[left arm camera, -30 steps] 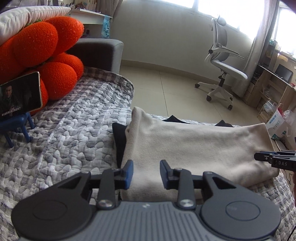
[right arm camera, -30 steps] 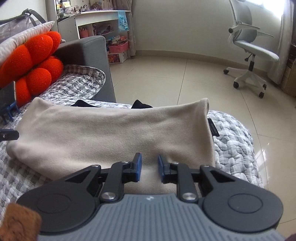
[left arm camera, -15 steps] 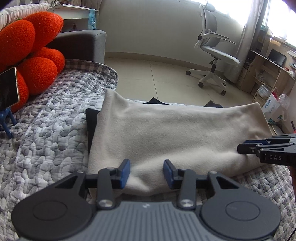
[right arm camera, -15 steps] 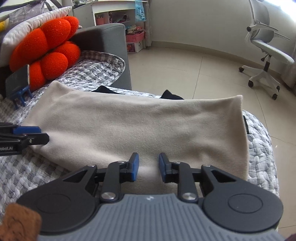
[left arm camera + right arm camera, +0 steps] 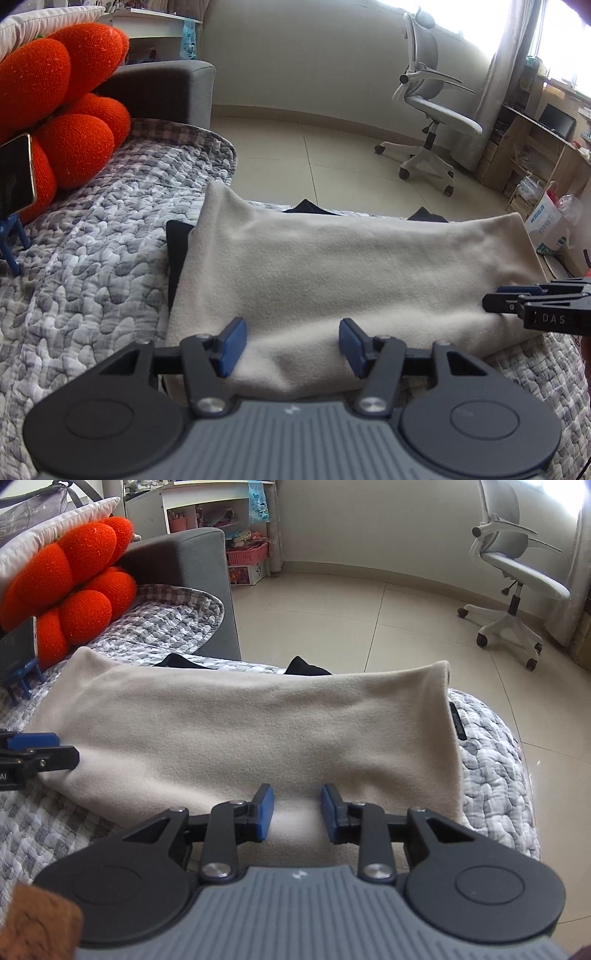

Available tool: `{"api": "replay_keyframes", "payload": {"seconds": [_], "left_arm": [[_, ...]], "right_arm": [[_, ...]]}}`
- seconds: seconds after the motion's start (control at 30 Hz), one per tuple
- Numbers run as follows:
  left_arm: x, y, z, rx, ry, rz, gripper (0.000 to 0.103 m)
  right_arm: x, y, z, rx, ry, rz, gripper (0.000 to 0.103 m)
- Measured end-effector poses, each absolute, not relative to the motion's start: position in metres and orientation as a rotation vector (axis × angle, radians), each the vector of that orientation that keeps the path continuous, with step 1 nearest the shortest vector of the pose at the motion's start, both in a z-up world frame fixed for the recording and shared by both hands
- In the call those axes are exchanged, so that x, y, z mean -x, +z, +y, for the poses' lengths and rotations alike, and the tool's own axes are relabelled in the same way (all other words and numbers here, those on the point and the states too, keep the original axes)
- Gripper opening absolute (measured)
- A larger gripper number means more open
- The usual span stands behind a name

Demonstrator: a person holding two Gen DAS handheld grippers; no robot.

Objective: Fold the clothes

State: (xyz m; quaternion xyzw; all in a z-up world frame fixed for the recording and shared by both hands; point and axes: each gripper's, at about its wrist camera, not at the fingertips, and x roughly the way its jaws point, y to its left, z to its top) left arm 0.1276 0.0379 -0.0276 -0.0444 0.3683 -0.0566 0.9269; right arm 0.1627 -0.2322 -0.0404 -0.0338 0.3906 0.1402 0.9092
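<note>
The beige garment [image 5: 347, 273] lay across the frame's middle on the quilt [image 5: 92, 280], already folded into a long band. The left gripper [image 5: 291, 343] and right gripper [image 5: 297, 812] were both spread at its near edge, gripping nothing; further folds probably remained.

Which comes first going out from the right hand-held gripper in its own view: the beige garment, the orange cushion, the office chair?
1. Beige garment: directly under and ahead of the right hand-held gripper, on the quilt.
2. Orange cushion: far left, against the sofa arm.
3. Office chair: upper right, across the tiled floor.
</note>
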Motion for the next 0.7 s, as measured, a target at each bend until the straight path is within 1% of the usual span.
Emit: {"api": "replay_keyframes", "payload": {"seconds": [0.23,0.57,0.7], "left_arm": [[-0.129,-0.026,0.052,0.137,-0.093,0.748,0.054],[-0.129,-0.025,0.052,0.069,-0.076,0.733,0.054],[-0.132,-0.026,0.057,0.089,-0.081,0.733,0.054]], "right_arm": [[-0.164,-0.039,-0.239,0.07,0.258,0.806,0.03],[-0.169,-0.036,-0.253,0.007,0.209,0.832,0.029],[-0.171,-0.035,-0.273,-0.079,0.181,0.85,0.026]]}}
